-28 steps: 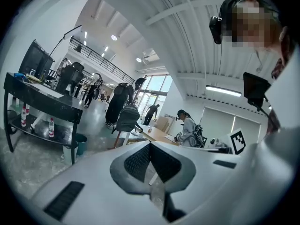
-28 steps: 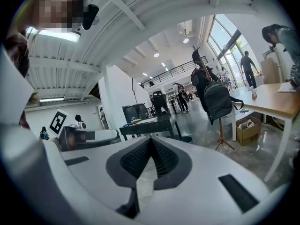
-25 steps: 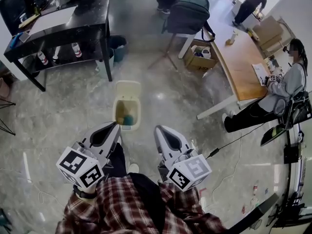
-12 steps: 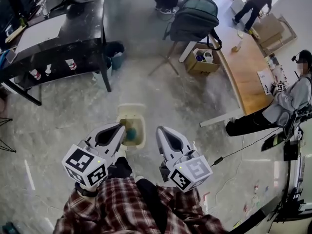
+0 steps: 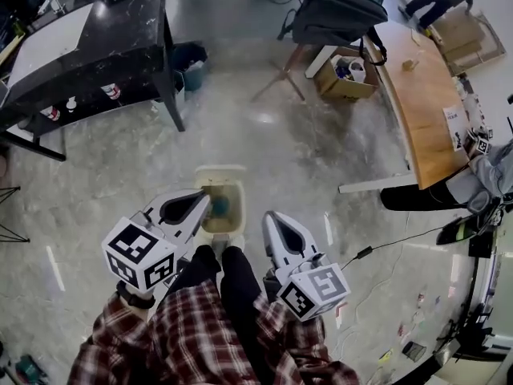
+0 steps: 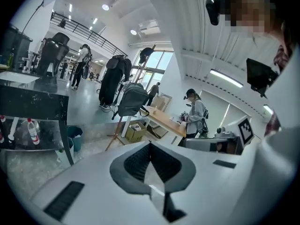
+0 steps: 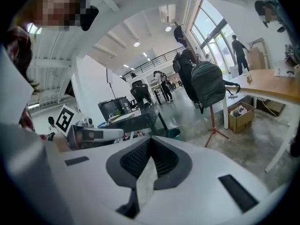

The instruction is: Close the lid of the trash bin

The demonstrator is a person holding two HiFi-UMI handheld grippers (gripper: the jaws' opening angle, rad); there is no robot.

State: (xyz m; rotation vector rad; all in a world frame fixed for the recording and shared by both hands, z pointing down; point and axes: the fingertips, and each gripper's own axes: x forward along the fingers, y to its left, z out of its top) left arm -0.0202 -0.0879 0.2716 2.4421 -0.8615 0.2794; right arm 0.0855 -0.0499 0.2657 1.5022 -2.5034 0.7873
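Note:
A small cream trash bin (image 5: 238, 208) stands on the floor just ahead of my feet. Its lid (image 5: 218, 172) is swung open at the far side, and something blue-green (image 5: 220, 208) lies inside. My left gripper (image 5: 203, 202) is shut and empty, its tip over the bin's left rim in the head view. My right gripper (image 5: 270, 218) is shut and empty too, a short way right of the bin. In the left gripper view the left gripper (image 6: 150, 146) points out over the room, and in the right gripper view so does the right gripper (image 7: 151, 142). Neither of these views shows the bin.
A black desk (image 5: 88, 46) stands at the far left with a small teal bin (image 5: 191, 61) beside its leg. A backpack on a tripod stand (image 5: 341, 10), a cardboard box (image 5: 346, 70) and a wooden table (image 5: 425, 95) are at the far right. A cable (image 5: 385, 243) runs across the floor on the right.
I have stepped toward the bin: it has come from well ahead to just in front of my feet, and the left gripper tip now overlaps its left rim. Both grippers stayed shut.

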